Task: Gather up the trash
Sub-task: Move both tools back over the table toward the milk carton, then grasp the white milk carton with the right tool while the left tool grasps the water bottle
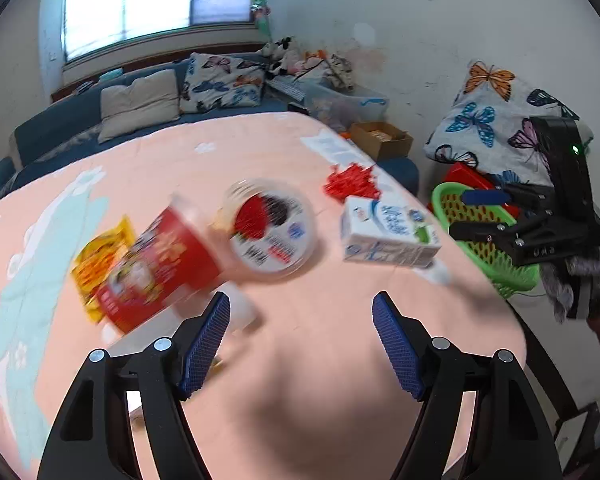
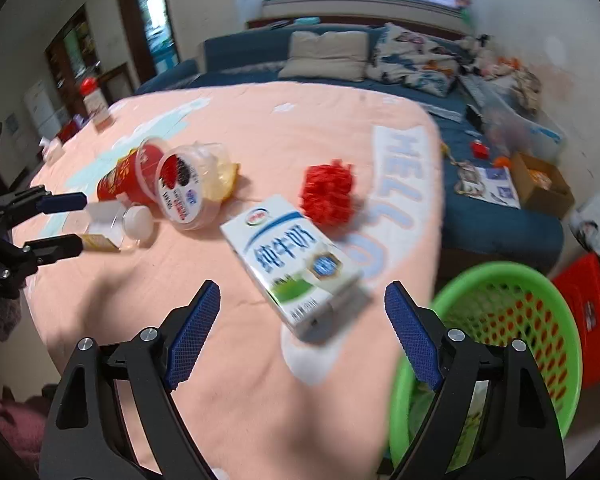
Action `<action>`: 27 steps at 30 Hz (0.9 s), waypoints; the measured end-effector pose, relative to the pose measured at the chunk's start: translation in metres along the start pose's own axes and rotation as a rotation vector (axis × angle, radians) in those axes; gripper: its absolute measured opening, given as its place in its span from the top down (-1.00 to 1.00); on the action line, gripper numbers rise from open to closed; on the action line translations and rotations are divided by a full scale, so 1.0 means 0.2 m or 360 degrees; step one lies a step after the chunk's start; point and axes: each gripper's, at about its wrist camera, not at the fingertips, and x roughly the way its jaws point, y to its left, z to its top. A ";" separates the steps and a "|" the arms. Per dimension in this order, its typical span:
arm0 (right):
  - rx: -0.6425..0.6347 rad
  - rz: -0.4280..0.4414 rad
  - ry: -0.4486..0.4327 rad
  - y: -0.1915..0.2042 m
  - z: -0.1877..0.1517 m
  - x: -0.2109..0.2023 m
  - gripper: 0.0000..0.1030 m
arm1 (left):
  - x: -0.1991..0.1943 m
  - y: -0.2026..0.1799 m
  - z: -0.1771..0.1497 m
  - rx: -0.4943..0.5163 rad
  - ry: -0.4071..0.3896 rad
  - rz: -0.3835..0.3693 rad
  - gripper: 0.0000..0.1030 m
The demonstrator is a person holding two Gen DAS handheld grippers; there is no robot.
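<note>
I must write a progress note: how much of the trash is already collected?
Done: little; the green basket shows only something unclear near its bottom. In hand: nothing; both the left gripper and right gripper are open and empty. Left on the table: milk carton, red cup, round tub, yellow wrapper, red shreds.

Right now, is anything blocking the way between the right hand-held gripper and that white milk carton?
Nothing visible. The white and blue cardboard milk carton lies on the peach cloth just ahead of the open right hand-held gripper, with only bare cloth between. The green plastic basket sits to its right.
</note>
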 end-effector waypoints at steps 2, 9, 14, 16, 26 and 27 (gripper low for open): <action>-0.0049 0.0020 0.0028 0.02 0.02 0.05 -0.63 | -0.02 0.04 -0.03 0.0002 0.0006 0.0027 -0.38; -0.0200 0.0050 0.0108 0.07 0.08 0.19 -0.67 | -0.04 0.17 -0.09 -0.0033 0.0061 0.0069 -0.39; -0.0269 0.0064 0.0168 0.06 0.11 0.28 -0.69 | -0.04 0.22 -0.13 -0.0025 0.0096 0.0101 -0.39; -0.0295 0.0065 0.0191 0.06 0.12 0.32 -0.69 | -0.03 0.24 -0.13 -0.0023 0.0108 0.0097 -0.39; -0.0319 0.0141 0.0315 0.01 0.12 0.48 -0.70 | 0.00 0.32 -0.16 0.0085 0.0208 0.0079 -0.41; -0.0321 0.0148 0.0321 0.01 0.12 0.50 -0.70 | 0.00 0.33 -0.16 0.0093 0.0220 0.0071 -0.41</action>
